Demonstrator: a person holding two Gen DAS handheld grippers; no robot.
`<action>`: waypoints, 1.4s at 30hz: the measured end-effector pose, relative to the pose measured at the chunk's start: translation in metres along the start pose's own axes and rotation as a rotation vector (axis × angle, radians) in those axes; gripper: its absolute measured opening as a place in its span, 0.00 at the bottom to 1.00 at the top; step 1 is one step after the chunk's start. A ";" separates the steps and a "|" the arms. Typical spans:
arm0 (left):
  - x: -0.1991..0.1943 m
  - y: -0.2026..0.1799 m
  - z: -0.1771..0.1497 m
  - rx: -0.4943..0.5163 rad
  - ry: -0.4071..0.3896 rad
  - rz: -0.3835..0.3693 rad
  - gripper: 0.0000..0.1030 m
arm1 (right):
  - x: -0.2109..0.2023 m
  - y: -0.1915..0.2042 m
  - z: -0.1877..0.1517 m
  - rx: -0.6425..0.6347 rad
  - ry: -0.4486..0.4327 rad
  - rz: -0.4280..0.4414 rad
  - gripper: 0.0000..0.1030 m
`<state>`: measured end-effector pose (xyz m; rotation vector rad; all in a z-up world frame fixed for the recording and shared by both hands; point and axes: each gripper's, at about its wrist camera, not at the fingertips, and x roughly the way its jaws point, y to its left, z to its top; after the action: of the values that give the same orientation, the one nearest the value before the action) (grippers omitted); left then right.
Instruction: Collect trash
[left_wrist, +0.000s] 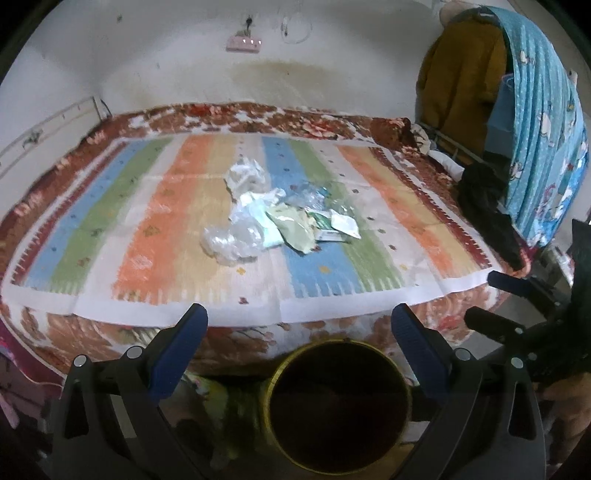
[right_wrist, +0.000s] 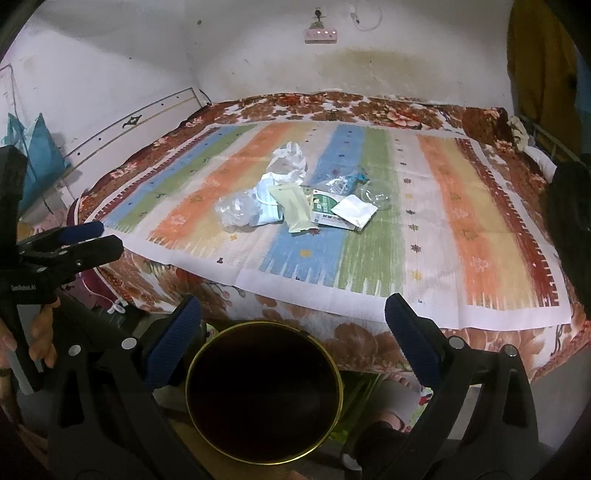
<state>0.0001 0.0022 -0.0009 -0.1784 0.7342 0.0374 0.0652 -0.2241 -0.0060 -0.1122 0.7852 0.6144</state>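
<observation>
Left wrist view: left claw spread apart, empty, above dark bin before bed; trash pile mid striped sheet. Right claw also spread, empty, over bin

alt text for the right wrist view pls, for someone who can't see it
A pile of trash, plastic bags, wrappers and a face mask, lies mid-bed on a striped cloth. The open right gripper frames a dark round bin on the floor in front of the bed; the left gripper shows at the left edge, empty.
</observation>
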 end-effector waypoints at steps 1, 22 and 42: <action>-0.002 -0.002 0.000 0.011 -0.020 0.002 0.95 | 0.001 0.000 0.000 0.002 0.003 -0.001 0.92; 0.002 0.001 0.001 0.013 0.019 -0.010 0.94 | 0.007 -0.005 0.006 0.044 0.021 0.005 0.92; -0.001 0.011 0.002 -0.047 -0.013 0.068 0.94 | 0.012 -0.009 0.006 0.063 0.028 0.011 0.92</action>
<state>-0.0003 0.0131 -0.0003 -0.1977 0.7262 0.1206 0.0804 -0.2237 -0.0105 -0.0586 0.8317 0.5984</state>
